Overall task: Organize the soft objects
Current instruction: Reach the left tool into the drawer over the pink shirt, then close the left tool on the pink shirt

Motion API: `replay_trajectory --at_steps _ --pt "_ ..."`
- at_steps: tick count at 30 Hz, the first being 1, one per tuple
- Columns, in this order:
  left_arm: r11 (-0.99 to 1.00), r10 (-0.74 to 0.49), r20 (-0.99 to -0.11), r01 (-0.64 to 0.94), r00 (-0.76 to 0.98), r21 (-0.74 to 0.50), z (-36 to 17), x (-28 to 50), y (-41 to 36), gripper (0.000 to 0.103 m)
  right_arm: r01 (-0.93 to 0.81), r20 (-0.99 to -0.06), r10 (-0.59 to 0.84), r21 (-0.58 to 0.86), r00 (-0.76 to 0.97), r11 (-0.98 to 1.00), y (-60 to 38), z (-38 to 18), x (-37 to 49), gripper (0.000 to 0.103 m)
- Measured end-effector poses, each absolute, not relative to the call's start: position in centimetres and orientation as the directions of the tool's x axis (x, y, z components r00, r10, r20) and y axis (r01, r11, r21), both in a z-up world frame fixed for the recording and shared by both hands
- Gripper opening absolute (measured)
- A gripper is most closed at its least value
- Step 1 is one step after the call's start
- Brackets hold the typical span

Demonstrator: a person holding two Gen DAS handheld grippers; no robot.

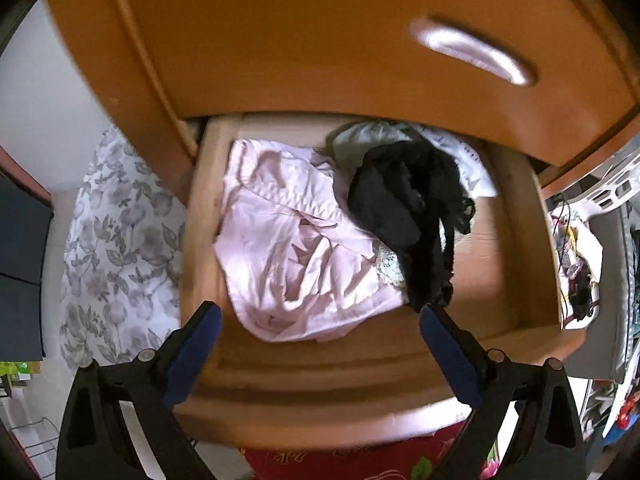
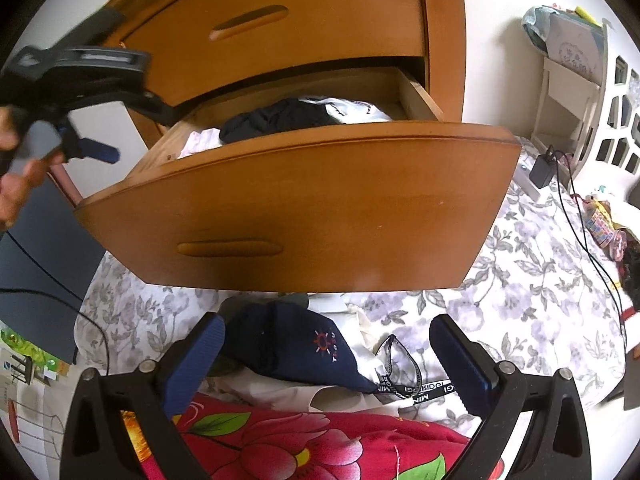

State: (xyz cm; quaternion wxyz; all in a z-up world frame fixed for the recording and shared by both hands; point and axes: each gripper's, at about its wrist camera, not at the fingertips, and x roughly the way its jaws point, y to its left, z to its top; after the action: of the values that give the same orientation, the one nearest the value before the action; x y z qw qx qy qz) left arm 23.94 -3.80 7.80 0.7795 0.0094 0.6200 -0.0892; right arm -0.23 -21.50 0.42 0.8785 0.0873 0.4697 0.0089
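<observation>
An open wooden drawer [image 1: 516, 216] [image 2: 320, 200] holds a crumpled pink garment [image 1: 288, 248], a black lacy garment [image 1: 408, 204] [image 2: 276, 120] and white cloth [image 1: 468, 160] [image 2: 352, 110] behind it. My left gripper [image 1: 320, 316] hovers open above the drawer's front edge, with nothing between its blue pads; it also shows at the upper left of the right wrist view, held by a hand [image 2: 16, 184]. My right gripper [image 2: 326, 330] stands open below the drawer front, over a navy cloth piece with an orange sun print [image 2: 304, 344] and a black-and-white lettered strap [image 2: 404, 380] on the bed.
The floral bedsheet [image 2: 532, 280] [image 1: 116, 240] spreads under the drawer. A red flowered blanket [image 2: 304, 444] lies at the near edge. The closed upper drawer [image 1: 320, 32] overhangs the open one. A white shelf unit [image 2: 608, 112], cables and a charger [image 2: 542, 168] sit to the right.
</observation>
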Motion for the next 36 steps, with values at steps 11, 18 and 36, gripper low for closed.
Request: replay_trajectory --at_steps 11,18,36 --pt "0.984 -0.039 -0.998 0.176 0.039 -0.032 2.8 26.9 -5.1 0.089 0.062 -0.826 0.134 0.2 0.548 0.978 -21.8 0.0 0.0 0.103" --pt "0.978 0.006 -1.0 0.209 -0.022 0.001 0.6 28.0 -6.5 0.085 0.058 -0.826 0.151 0.217 0.543 0.975 -21.9 -0.2 0.1 0.103" --pt "0.957 -0.07 -0.997 0.284 0.012 -0.064 -0.1 27.3 -8.6 0.032 0.058 -0.833 0.164 0.228 0.528 0.972 -21.8 -0.5 0.3 0.103"
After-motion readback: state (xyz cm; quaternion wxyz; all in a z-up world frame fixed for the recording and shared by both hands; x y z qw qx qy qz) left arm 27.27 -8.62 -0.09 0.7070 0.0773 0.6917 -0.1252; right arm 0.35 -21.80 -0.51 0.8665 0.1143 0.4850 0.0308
